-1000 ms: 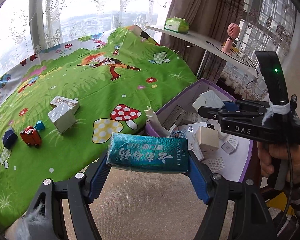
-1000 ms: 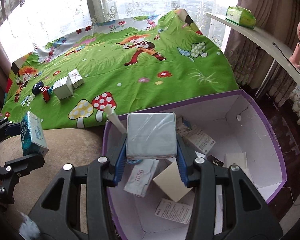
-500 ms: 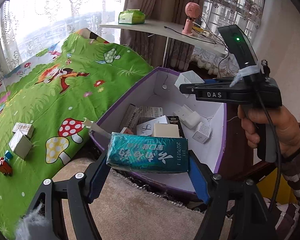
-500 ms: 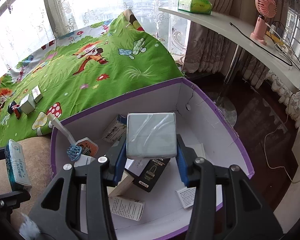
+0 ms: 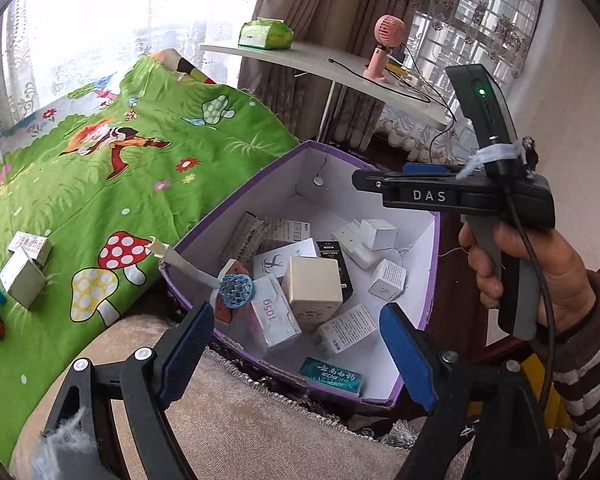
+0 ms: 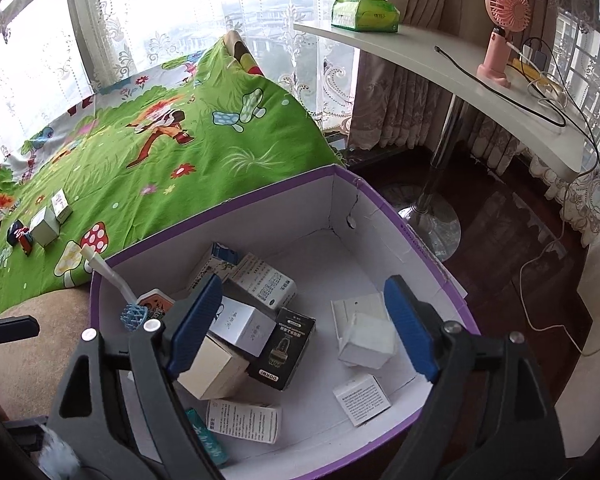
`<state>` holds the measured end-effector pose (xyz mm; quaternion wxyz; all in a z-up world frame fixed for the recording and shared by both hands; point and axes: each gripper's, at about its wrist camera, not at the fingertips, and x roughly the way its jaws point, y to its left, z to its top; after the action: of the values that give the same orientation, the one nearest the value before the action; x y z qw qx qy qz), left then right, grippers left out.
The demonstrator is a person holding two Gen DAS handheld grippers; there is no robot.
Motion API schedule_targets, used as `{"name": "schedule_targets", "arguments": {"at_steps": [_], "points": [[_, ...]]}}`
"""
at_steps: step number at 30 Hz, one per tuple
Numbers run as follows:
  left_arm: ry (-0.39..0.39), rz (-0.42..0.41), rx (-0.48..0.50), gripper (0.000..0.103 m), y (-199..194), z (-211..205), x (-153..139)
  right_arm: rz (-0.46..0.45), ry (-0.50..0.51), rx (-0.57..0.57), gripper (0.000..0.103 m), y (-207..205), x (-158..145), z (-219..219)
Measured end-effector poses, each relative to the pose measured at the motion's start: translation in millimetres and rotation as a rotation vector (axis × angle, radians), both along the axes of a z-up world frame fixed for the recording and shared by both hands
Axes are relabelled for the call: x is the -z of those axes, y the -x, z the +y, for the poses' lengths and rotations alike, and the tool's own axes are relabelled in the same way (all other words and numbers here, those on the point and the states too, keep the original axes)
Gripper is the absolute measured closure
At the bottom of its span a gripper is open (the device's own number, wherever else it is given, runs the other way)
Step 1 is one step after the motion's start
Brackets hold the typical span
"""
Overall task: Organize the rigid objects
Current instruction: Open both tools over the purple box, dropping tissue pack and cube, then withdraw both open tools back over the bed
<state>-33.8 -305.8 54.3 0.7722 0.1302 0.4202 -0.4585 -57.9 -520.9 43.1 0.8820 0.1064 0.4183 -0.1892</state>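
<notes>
A purple-rimmed white box (image 5: 236,204) (image 6: 228,204) holds several small cartons and a brush (image 5: 204,274). The teal packet (image 5: 332,376) lies at the box's near corner, also seen in the right wrist view (image 6: 208,440). The pale grey carton (image 6: 366,340) lies at the box's right side. My left gripper (image 5: 296,348) is open and empty above the box's near edge. My right gripper (image 6: 304,324) is open and empty over the box, and shows from the side in the left wrist view (image 5: 452,194).
A green cartoon blanket (image 5: 100,184) lies left of the box, with two white cartons (image 5: 24,268) and small toys (image 6: 20,236) on it. A white shelf (image 6: 440,68) with a pink fan (image 6: 500,32) and a tissue pack (image 6: 364,14) stands behind. A beige cushion (image 5: 240,420) is below.
Both grippers have opened. The teal packet has dropped from the left gripper into the box's near corner; the grey carton has dropped from the right gripper into the box.
</notes>
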Motion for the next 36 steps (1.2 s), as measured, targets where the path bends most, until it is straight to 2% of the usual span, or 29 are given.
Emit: {"name": "schedule_targets", "arguments": {"at_steps": [2,9,12,14,18,24,31,36], "points": [[0.005,-0.026,-0.043,0.017,-2.0,5.4,-3.0,-0.004,0.013,-0.006,0.011,-0.9,-2.2,3.5],[0.04,-0.135,-0.109,0.017,-5.1,26.3,-17.3,0.004,0.082,-0.016,0.006,-11.7,-9.7,21.1],[-0.009,-0.192,-0.139,0.017,-10.8,33.2,-20.4,-0.02,0.103,-0.023,0.006,-13.7,-13.0,30.0],[-0.017,-0.192,-0.152,0.017,-15.8,40.1,-19.2,-0.039,0.109,-0.041,0.006,-14.9,-14.9,36.8],[0.023,-0.157,-0.193,0.017,-26.2,60.2,-17.0,-0.093,0.13,-0.086,0.006,-16.5,-19.7,53.5],[0.048,-0.109,-0.286,0.017,-44.9,92.1,-11.1,-0.089,-0.043,-0.189,0.006,-32.7,-14.9,73.3],[0.085,-0.047,-0.422,0.018,-70.2,140.2,-4.5,-0.046,-0.072,-0.285,0.006,-55.5,-2.6,115.5],[0.071,-0.046,-0.486,0.019,-83.5,164.6,-0.9,-0.021,-0.097,-0.336,0.006,-71.9,3.9,141.4]]}}
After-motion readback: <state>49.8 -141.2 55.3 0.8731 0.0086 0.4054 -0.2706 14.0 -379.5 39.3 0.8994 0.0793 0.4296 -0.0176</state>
